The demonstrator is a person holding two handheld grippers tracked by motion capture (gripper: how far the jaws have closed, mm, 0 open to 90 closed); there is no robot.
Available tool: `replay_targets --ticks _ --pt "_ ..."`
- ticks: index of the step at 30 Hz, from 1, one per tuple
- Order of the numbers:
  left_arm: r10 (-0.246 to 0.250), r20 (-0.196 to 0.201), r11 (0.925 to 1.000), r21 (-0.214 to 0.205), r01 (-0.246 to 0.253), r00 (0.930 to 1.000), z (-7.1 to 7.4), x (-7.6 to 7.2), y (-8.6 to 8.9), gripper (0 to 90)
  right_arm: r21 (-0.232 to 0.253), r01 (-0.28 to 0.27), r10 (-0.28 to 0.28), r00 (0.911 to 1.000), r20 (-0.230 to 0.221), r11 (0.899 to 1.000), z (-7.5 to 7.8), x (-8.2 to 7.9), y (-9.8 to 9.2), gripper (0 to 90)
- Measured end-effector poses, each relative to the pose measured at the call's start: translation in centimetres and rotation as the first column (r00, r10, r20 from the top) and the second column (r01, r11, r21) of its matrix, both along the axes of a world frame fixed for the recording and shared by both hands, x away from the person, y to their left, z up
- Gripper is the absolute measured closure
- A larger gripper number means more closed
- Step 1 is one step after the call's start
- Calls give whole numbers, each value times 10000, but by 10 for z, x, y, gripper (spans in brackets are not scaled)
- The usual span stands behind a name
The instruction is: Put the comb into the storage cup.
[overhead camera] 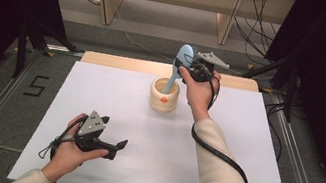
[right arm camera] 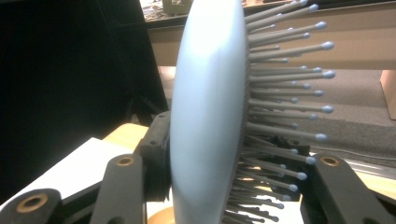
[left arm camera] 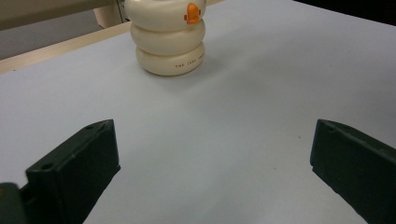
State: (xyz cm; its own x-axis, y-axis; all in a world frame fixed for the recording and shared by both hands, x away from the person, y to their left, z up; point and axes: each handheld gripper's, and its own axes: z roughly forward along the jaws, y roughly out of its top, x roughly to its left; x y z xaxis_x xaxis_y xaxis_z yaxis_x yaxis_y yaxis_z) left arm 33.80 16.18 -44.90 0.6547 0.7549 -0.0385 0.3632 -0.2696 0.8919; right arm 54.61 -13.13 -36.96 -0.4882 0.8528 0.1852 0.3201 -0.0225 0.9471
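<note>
Two grippers observed: right gripper is clamped on the blue hairbrush at its head, handle dipping into the cream holder directly beneath. Judged light, rigid, smooth-backed plastic; bristles yield, so grasp back-to-bristles. Left gripper idles with its jaws spread over the surface.

The left gripper sits low near the person's side, held in the left hand, jaws spread wide and pointing forward. The right arm reaches far forward, sleeve extended; its right hand holds the right gripper raised, jaws clamped together on something between them.
</note>
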Motion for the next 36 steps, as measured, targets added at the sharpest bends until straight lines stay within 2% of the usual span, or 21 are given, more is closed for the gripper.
replay_targets --ticks 36 --pt "-64 -18 10000 36 64 10000 -1 0 -1 6 58 137 -136 9996 -256 9999 -14 2 5 510"
